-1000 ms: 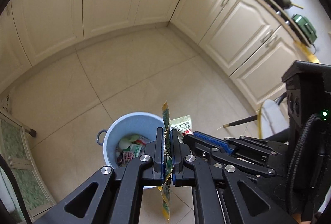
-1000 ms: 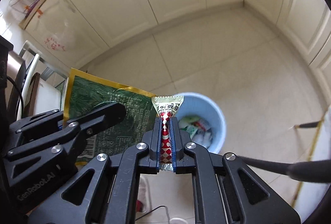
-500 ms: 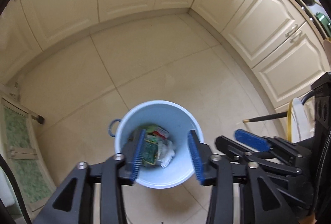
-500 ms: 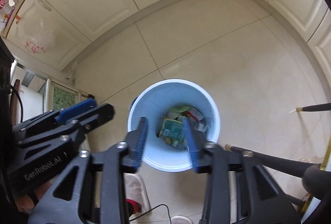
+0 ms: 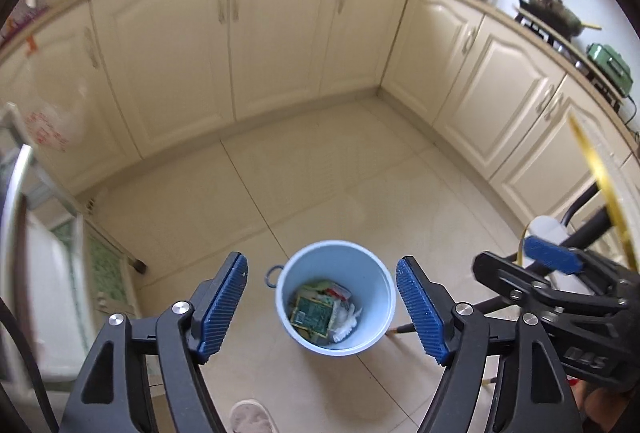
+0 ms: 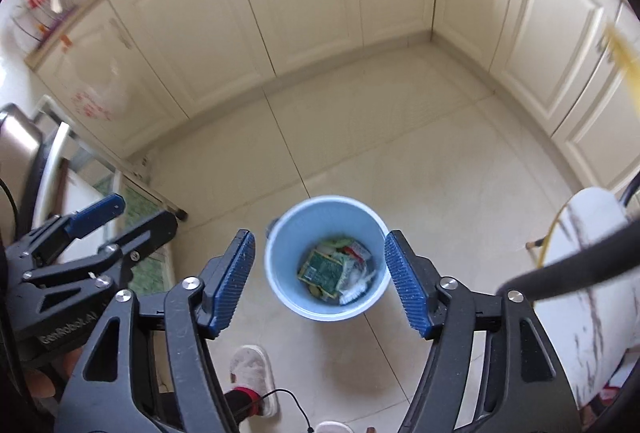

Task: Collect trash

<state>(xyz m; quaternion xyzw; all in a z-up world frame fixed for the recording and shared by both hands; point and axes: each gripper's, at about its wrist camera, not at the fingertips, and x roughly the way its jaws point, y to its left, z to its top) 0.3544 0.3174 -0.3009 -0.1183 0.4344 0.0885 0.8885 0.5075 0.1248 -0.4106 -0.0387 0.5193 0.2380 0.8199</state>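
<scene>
A light blue bin (image 5: 362,267) (image 6: 292,233) stands on the tiled floor below both grippers. Inside it lie a green wrapper (image 5: 314,313) (image 6: 324,269), a red and white packet (image 6: 358,251) and other scraps. My left gripper (image 5: 321,259) hangs high above the bin, its jaws opening with nothing between the blue pads. My right gripper (image 6: 320,233) is also over the bin, jaws opening and empty. Each wrist view shows the other gripper's fingers (image 5: 552,260) (image 6: 100,211) beside it.
Cream cabinets (image 5: 276,45) run along the back and right walls. A slippered foot (image 6: 252,369) stands just before the bin. A white marbled surface (image 6: 592,273) and a dark pole (image 6: 560,269) are at the right. A metal rack (image 5: 24,193) stands at the left.
Both grippers went from shut on wrappers to open. The green wrapper and the red packet dropped into the bin. Both grippers then rose, and the bin looks smaller.
</scene>
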